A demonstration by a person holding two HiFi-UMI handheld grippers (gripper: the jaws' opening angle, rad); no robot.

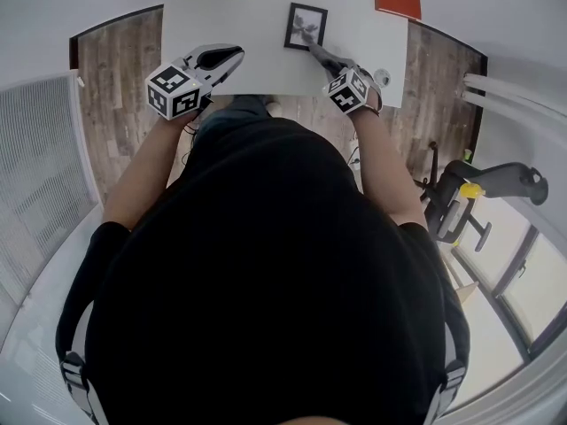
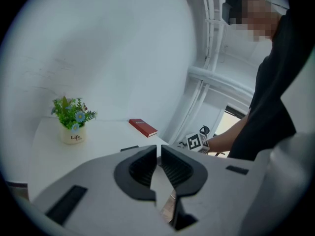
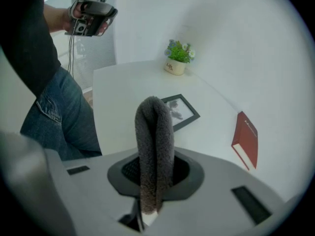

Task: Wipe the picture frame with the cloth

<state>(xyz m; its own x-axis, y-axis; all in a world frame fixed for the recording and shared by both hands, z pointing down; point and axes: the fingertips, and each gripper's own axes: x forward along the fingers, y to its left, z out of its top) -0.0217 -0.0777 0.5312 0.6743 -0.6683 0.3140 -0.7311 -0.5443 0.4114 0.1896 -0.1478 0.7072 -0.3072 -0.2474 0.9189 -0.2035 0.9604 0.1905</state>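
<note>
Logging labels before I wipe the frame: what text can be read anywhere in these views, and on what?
"Life" on the white flower pot; a smaller line under it is too small to read.
Red book: white cover print, too blurred to read.
Picture frame: no lettering visible.

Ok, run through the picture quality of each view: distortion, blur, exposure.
Head view: heavy fisheye, the white table's edges bow, the person's black top shows no detail. Left gripper view: black vignette corners, white wall washed out. Right gripper view: the grey fuzzy cloth near the lens is soft; the black picture frame is sharper.
</note>
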